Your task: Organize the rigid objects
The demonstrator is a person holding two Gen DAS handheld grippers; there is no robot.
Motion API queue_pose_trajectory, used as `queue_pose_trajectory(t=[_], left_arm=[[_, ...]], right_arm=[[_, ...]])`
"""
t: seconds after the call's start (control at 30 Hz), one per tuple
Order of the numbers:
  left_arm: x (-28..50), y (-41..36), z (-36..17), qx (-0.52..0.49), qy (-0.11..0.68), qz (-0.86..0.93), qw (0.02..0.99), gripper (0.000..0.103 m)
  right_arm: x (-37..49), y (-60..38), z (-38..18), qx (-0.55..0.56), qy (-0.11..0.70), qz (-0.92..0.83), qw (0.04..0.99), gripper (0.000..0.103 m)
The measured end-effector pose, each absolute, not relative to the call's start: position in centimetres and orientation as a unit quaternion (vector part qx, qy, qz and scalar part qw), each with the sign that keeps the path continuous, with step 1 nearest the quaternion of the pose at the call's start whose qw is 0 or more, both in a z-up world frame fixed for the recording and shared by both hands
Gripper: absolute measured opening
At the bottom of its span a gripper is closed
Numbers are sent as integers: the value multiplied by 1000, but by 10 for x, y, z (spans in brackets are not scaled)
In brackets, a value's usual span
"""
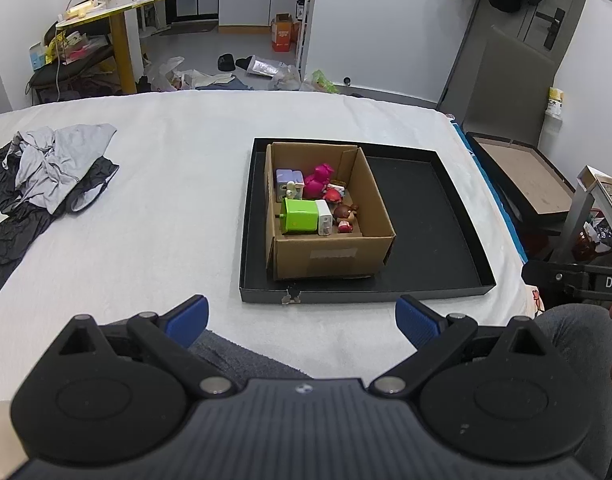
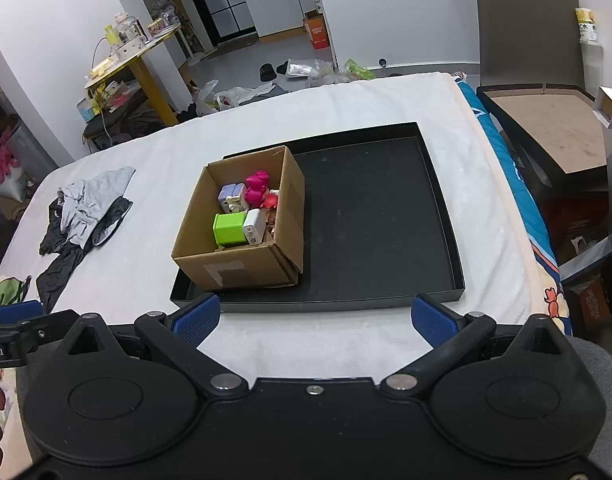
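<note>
both grippers hang low over the near edge of the bed (image 1: pixel 166 184), which is covered in a white towelling sheet. the left gripper (image 1: pixel 302 318) has its blue-padded fingers (image 1: pixel 190 316) spread wide with nothing between them, and the right gripper (image 2: pixel 314 316) is just the same, jaws wide apart and empty.

ahead of them on the sheet lies a shallow black rectangular tray (image 1: pixel 426 220), and inside its left part stands an open brown cardboard box (image 1: pixel 330 256) with a pale strip of tape on its front wall. the rest of the tray floor to the right of the box is bare black.

the small rigid things are all down inside the box: a lime-green plastic cube (image 1: pixel 300 216) lying near the front, a white plug-like block (image 1: pixel 325 222) touching its right side, a magenta toy figure (image 1: pixel 318 180) toward the back, a lilac and white block (image 1: pixel 288 180) to the left of that, a small red piece (image 1: pixel 333 196) and a little brown-haired doll figure (image 1: pixel 345 218) on the right. from the right wrist view the same cluster sits packed close together.

well off to the left on the bed is a crumpled heap of grey and black clothing (image 1: pixel 46 176). a grey trouser leg (image 1: pixel 578 332) of the person shows beside the left gripper.
</note>
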State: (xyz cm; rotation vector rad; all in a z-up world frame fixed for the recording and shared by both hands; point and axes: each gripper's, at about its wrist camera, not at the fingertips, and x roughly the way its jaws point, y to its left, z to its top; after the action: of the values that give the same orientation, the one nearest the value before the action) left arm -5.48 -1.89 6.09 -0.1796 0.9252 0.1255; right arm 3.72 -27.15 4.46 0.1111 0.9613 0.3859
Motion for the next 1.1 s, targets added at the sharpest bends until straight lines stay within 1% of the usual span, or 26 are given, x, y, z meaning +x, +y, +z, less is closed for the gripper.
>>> queue_pose_trajectory(t=[1.1], left_arm=[[-48, -18, 50, -96, 445, 46, 889, 99]], right_arm=[[42, -277, 34, 69, 462, 181, 865, 103]])
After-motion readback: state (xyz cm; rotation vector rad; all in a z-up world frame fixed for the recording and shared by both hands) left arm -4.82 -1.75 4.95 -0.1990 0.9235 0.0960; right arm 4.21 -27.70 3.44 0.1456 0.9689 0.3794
